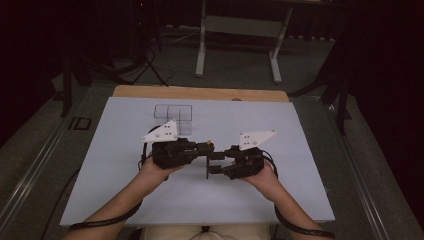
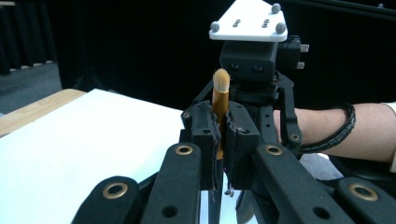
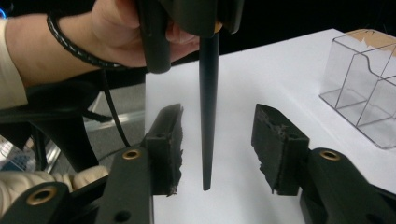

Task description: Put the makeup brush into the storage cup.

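The left gripper (image 2: 219, 135) pinches the gold ferrule of a slim black-handled makeup brush (image 2: 220, 100), bristles up, above the white table (image 1: 125, 190). The right gripper (image 3: 217, 140) gapes around its handle. Handover looks finished; next, carrying it to the clear plastic organiser (image 1: 174, 117).

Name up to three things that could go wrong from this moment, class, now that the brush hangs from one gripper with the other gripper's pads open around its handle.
1. The left gripper alone clamps the brush, near its gold band; if that hold is weak, the brush could slide.
2. The right gripper stands open around the black handle, pads apart from it; a careless sideways move might knock it.
3. The clear organizer stands close behind; a swing could hit it.
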{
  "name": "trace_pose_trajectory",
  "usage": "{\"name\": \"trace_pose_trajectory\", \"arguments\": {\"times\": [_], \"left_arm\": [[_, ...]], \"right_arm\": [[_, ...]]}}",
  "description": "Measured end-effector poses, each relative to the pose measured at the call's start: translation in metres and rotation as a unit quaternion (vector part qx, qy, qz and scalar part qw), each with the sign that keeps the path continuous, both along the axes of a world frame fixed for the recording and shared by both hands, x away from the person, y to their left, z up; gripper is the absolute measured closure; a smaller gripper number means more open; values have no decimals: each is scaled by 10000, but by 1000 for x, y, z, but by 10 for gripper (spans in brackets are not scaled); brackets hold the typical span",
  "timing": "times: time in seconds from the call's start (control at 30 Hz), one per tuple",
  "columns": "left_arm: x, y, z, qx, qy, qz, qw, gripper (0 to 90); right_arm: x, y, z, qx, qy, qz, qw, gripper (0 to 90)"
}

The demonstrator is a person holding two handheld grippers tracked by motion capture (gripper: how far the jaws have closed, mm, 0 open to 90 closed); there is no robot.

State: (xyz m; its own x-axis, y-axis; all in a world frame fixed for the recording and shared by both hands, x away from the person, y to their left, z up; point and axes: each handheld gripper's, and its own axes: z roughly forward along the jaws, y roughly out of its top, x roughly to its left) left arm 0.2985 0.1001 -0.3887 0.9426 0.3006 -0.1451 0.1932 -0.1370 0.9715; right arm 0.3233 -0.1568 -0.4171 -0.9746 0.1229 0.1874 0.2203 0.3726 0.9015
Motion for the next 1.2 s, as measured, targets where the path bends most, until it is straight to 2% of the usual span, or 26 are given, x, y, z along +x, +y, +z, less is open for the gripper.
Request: {"name": "trace_pose_trajectory", "arguments": {"times": [0.2,0.33,0.47,0.53,0.63,0.7,0.73,1.0,1.07,1.2], "left_arm": [[3,8,4,-6,-47,146,9999,853],[5,14,9,-14,-107,256,9996,854],[6,19,13,-13,-160,376,9992,854],[8,22,15,24,-199,467,9987,854],[11,28,18,13,-215,603,9979,854],[13,33,21,-4,-222,681,9974,854],[15,35,22,30,-250,745,9969,854],[20,55,35,68,-359,1055,9938,854],[23,60,38,65,-372,1123,9930,853],[27,69,42,90,-445,1295,9905,853]], "right_arm": [[2,-8,6,133,-111,-203,9996,411],[0,-14,9,139,-283,-355,9989,330],[-2,-22,10,237,-263,-462,9983,255],[-3,-27,10,260,-265,-625,9974,181],[-6,-35,10,355,-339,-825,9954,147],[-7,-41,11,470,-350,-911,9941,143],[-8,-44,12,476,-439,-1034,9925,142],[-17,-64,14,687,-619,-1271,9876,139],[-20,-68,14,733,-687,-1367,9855,140],[-23,-76,14,852,-724,-1427,9834,142]]}}
